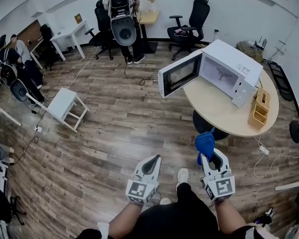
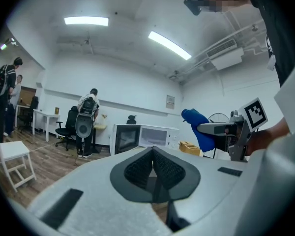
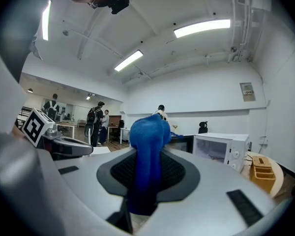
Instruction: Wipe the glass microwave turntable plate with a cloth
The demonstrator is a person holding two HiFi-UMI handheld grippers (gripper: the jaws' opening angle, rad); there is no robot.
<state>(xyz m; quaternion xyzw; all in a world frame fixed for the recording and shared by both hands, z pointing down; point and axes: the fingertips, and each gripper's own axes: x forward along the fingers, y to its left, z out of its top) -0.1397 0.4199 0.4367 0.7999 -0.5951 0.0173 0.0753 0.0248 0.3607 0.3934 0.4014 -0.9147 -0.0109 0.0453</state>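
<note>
Blue cloth (image 1: 205, 144) is clamped between the 2 jaws of the right gripper (image 1: 214, 157), bunching past their tips; the left gripper (image 1: 150, 164) has its jaws pressed together on nothing. Both sit side by side at lower centre, forearms behind them, pointing toward the open microwave (image 1: 229, 66) on the round table (image 1: 214, 108) at upper right, well apart from it; its glass plate cannot be made out.

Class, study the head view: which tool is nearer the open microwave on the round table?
Right. The right tool, gripping the blue cloth, sits just short of the table that carries the microwave; the left tool is farther left, over the floor.
</note>
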